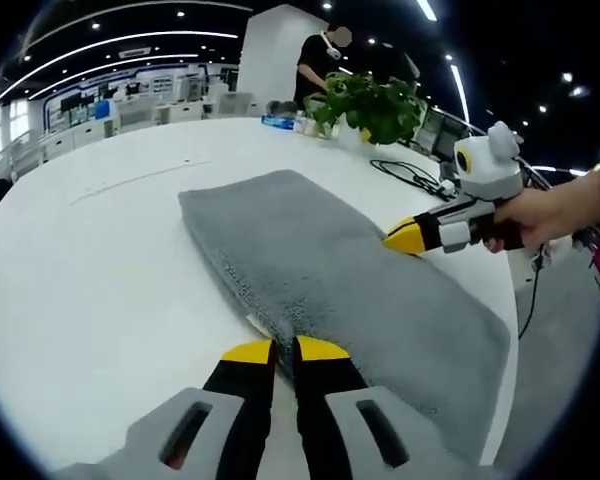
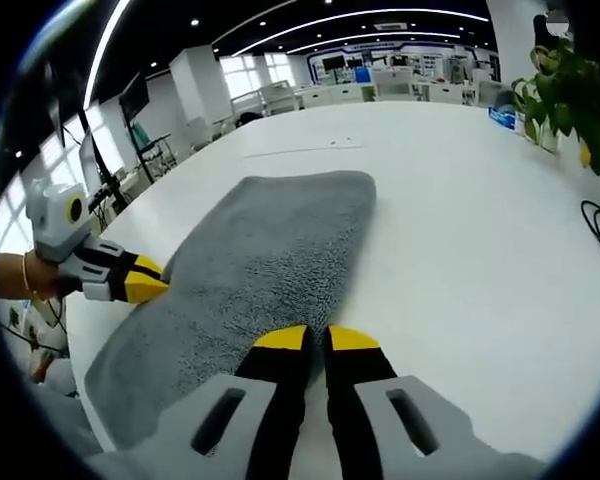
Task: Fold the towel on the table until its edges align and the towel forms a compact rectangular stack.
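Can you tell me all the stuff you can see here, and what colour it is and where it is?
Towel: one, grey, lying flat on the table.
Table: one, white, under the towel.
Plant: one, green, at the table's far edge.
Cable: one, black, on the table near the plant.
Person: one, dark top, standing behind the plant.
Left tongs: one pair, yellow tips on black, shut at the towel's long edge.
Right tongs: one pair, yellow tips on black, shut at the opposite long edge.
Hand: one, holding the right tongs.
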Demonstrator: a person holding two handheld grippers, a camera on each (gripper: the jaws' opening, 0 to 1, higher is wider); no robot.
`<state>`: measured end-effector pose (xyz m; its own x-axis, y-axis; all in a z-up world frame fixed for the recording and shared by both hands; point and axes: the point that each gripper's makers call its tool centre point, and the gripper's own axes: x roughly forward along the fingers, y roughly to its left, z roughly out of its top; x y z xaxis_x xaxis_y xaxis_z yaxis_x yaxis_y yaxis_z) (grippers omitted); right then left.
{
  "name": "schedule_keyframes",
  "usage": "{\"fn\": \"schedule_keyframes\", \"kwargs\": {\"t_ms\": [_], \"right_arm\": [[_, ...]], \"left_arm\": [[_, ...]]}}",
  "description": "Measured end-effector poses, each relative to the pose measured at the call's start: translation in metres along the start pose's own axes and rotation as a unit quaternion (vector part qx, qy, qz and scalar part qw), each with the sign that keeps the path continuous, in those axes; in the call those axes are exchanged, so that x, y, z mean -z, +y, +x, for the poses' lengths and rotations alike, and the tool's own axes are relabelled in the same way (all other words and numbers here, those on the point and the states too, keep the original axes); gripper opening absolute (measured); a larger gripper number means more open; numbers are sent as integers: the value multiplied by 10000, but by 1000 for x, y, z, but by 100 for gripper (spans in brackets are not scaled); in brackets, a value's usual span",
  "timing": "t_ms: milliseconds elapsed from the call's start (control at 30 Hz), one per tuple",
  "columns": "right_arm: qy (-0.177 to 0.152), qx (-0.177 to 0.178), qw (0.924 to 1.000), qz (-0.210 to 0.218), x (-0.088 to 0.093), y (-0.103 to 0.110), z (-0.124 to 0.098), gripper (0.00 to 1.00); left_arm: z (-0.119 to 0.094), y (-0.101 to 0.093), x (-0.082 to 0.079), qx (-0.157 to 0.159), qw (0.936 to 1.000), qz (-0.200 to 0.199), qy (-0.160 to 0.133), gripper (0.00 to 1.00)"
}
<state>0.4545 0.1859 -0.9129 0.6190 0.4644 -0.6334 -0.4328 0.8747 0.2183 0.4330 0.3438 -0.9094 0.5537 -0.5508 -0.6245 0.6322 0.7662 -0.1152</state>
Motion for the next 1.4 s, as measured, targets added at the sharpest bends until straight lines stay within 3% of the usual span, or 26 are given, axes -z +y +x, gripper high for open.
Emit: {"fn": "schedule_keyframes", "kwargs": {"t_ms": [467, 1000, 1267, 1400], "right_arm": [[45, -304, 9995, -111, 0, 0, 1, 4], [-78, -235, 9996, 117, 0, -2, 2, 4], [-151, -3, 9998, 120, -1, -1, 2, 4], [-75, 126, 9999, 56, -4, 2, -1, 6]], "left_arm": [[0, 1, 0, -16, 9998, -182, 76, 7], [1, 1, 0, 165, 9997, -40, 194, 7], [1, 1, 0, 308, 9993, 41, 208, 7], [1, 3, 0, 271, 9990, -219, 277, 8]]}}
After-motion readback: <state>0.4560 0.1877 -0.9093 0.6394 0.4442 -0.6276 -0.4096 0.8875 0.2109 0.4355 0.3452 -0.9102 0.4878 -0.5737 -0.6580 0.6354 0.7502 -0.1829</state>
